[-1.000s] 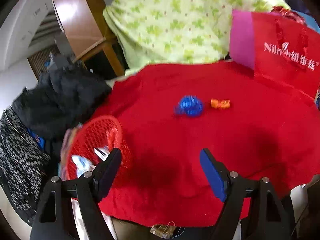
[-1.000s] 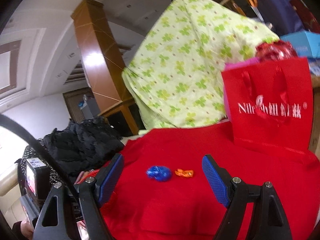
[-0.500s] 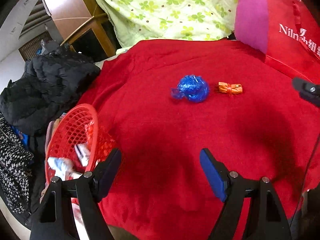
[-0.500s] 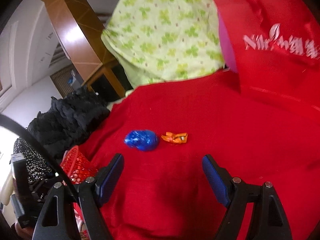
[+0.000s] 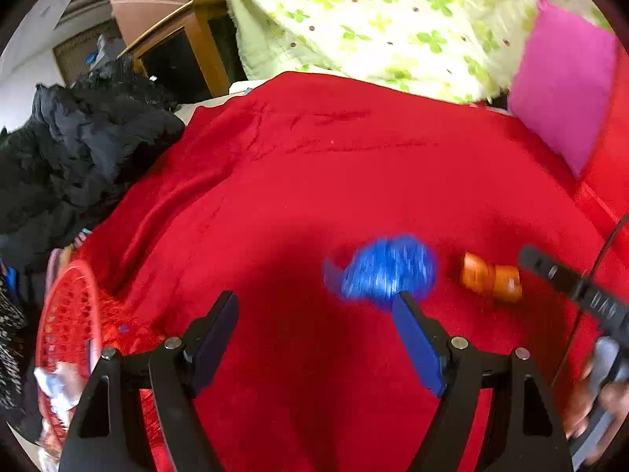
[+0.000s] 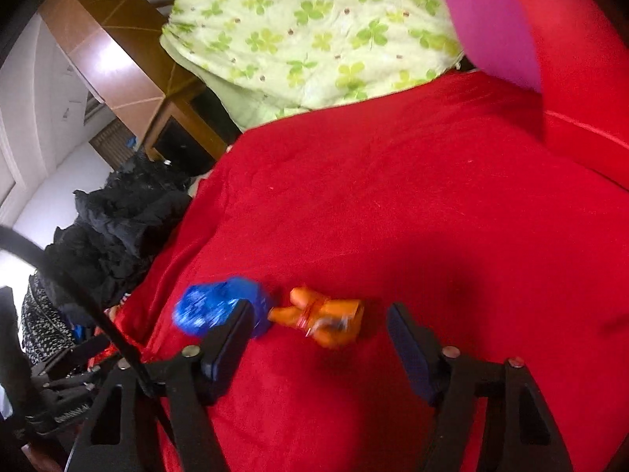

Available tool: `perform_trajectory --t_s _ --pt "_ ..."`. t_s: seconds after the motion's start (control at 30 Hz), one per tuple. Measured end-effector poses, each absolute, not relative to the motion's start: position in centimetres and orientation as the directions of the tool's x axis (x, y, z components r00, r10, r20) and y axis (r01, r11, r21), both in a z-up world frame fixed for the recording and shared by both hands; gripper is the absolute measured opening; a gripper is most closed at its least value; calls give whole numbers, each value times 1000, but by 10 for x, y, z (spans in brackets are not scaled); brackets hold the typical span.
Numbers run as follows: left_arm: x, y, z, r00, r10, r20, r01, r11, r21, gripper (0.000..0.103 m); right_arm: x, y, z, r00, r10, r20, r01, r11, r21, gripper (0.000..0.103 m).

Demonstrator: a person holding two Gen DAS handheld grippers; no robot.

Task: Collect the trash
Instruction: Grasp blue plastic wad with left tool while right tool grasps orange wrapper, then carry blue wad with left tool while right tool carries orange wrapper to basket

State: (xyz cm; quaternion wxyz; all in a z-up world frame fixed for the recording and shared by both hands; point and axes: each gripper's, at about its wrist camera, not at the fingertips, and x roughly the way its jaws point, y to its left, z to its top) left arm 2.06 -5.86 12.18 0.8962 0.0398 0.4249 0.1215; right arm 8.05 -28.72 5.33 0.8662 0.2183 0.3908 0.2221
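Far left, a red plastic mesh basket (image 5: 67, 326) sits off the edge of the red cloth (image 5: 354, 181). The left gripper (image 5: 314, 310) hangs spread wide, its right fingertip just before the crumpled blue foil wrapper (image 5: 387, 267). Beside that lies the orange twisted candy wrapper (image 6: 322, 314), between the parted fingers of the right gripper (image 6: 318, 322).

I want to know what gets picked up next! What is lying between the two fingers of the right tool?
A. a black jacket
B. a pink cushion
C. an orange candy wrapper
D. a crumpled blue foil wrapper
C. In the right wrist view the small orange twisted candy wrapper lies on the red cloth between the open fingers of the right tool.
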Motion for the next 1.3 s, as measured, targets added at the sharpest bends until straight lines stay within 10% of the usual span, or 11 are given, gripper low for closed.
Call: perform_trajectory --t_s 0.27,0.53,0.97,1.3 --pt "64 -54 96 612 122 -781 -191 982 4 81 119 -262 25 509 599 -618 -274 794 543 71" --pt "77 -52 69 584 10 -812 -175 978 -114 80 105 -246 21 488 584 -649 -385 811 441 41" --pt "42 -77 66 560 -86 -824 -64 987 -146 29 39 -283 40 560 577 -594 -335 814 475 37" --pt "-13 -72 84 585 -85 -807 -58 988 -146 25 -26 -324 69 650 557 -516 -276 807 522 37"
